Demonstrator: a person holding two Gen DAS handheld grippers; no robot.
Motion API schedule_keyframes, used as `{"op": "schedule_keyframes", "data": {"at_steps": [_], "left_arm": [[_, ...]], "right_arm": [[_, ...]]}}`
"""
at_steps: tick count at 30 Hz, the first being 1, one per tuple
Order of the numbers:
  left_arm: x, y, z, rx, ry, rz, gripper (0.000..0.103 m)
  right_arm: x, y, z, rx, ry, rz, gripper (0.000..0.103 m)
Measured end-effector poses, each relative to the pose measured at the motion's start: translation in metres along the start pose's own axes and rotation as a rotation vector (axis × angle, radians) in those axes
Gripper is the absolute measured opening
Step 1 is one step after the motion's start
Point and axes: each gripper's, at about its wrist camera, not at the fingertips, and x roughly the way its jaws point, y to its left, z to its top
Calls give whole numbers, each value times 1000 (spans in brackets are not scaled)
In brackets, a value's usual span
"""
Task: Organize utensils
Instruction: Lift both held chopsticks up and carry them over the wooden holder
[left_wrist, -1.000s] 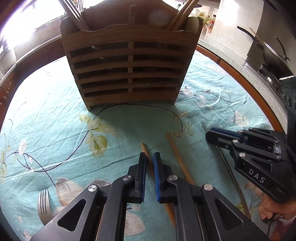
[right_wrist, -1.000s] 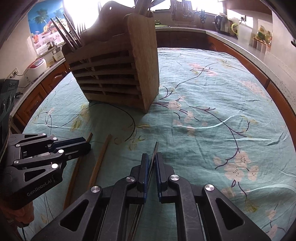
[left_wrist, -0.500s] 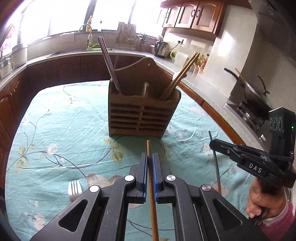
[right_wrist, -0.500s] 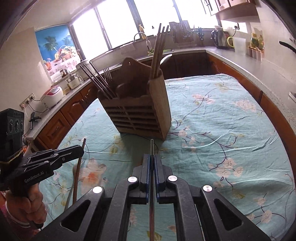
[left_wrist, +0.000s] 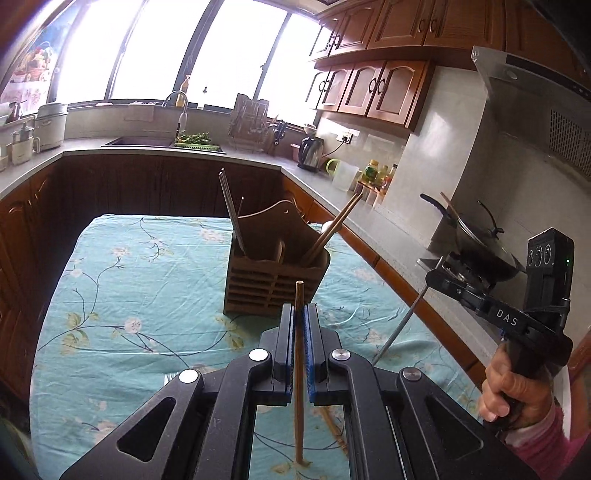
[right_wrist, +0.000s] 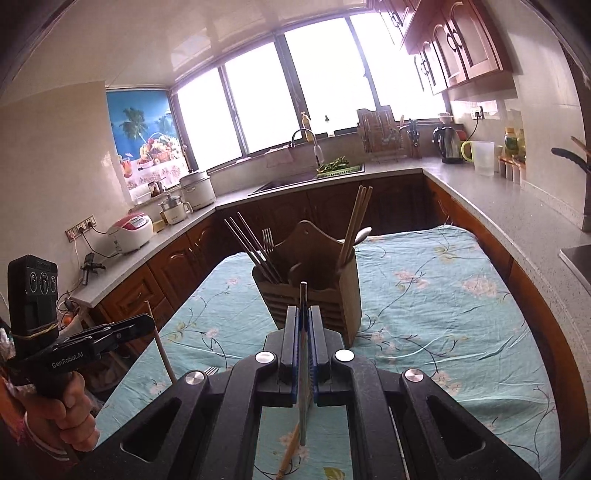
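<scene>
My left gripper (left_wrist: 299, 314) is shut on a wooden chopstick (left_wrist: 298, 369) that stands upright between the blue pads. My right gripper (right_wrist: 303, 314) is shut on a thin metal chopstick (right_wrist: 303, 295). Both hang above the table, short of the slatted wooden utensil holder (left_wrist: 275, 280) (right_wrist: 314, 295). The holder has metal chopsticks (right_wrist: 251, 243) and forks on its left and wooden chopsticks (right_wrist: 354, 221) on its right. Each view shows the other tool: right gripper (left_wrist: 436, 275) with the metal chopstick (left_wrist: 402, 321), left gripper (right_wrist: 144, 321) with the wooden chopstick (right_wrist: 162, 347).
A second wooden chopstick (right_wrist: 290, 450) and a fork (right_wrist: 210, 370) lie on the teal flowered tablecloth (right_wrist: 443, 314) close under the grippers. Kitchen counters ring the table: rice cookers (right_wrist: 131, 232) left, sink (left_wrist: 140, 142) at the back, wok (left_wrist: 480, 251) right.
Both grippers have lifted their chopsticks off the cloth and risen well above the table, drawing back from the holder. The chopsticks now stand upright in the jaws.
</scene>
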Motion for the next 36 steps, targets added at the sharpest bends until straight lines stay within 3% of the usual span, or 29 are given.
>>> {"op": "schedule_keyframes", "data": {"at_steps": [21,36], "left_arm": [[-8,4,28,12,-103,10,3],[17,12,80,45,-254,21,3]], "right_arm": [[3,3,22,-13,-58,2,4],[21,0,78,-20,-166,-9,4]]}}
